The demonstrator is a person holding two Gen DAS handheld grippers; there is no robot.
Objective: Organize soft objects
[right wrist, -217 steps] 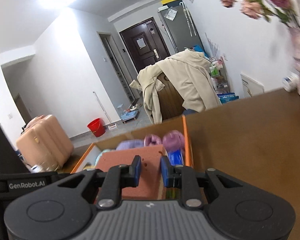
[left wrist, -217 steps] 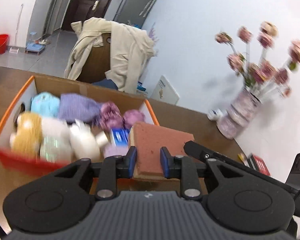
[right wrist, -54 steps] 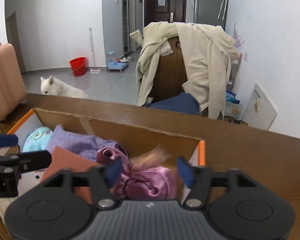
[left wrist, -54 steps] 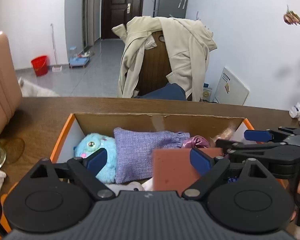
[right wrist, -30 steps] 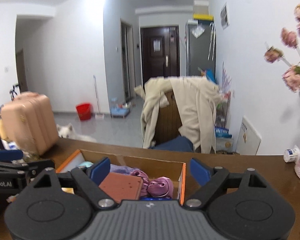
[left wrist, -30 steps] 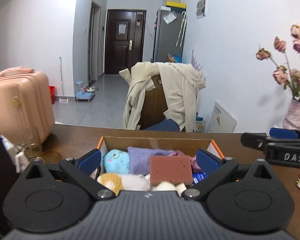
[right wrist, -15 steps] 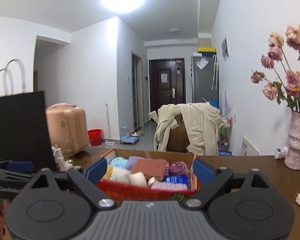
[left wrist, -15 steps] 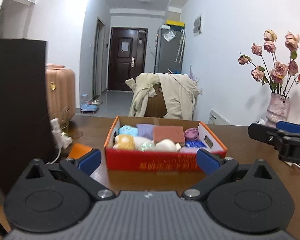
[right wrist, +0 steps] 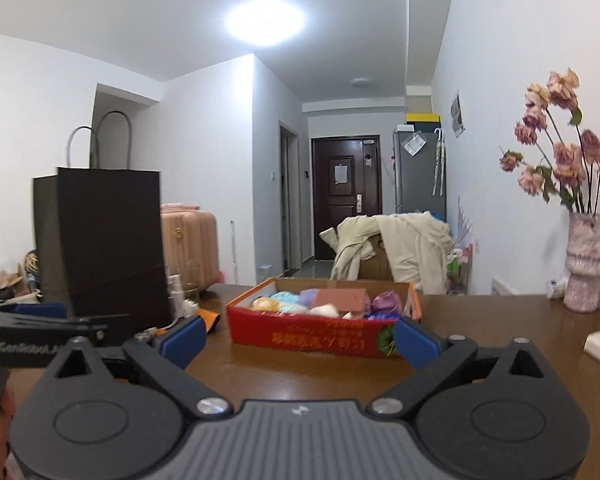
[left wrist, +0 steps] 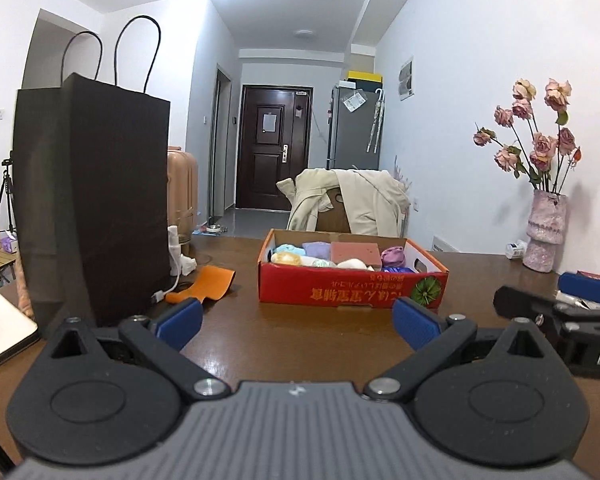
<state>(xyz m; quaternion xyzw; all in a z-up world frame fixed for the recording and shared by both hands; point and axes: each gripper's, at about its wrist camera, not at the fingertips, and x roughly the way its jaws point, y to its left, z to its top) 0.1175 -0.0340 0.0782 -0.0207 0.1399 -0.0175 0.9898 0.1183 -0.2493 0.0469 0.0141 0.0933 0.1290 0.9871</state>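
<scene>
You've pulled both grippers well back from the red cardboard box [left wrist: 352, 286]. The left gripper [left wrist: 296, 322] is spread wide, the right gripper [right wrist: 298, 340] has just opened further, both empty. The brick-red sponge [left wrist: 355, 253] lies among the soft things at mid-table, so packing looks finished, probably.

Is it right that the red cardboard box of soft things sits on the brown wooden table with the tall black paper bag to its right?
Not quite: in both wrist views the tall black paper bag stands left of the red cardboard box on the brown wooden table.
</scene>
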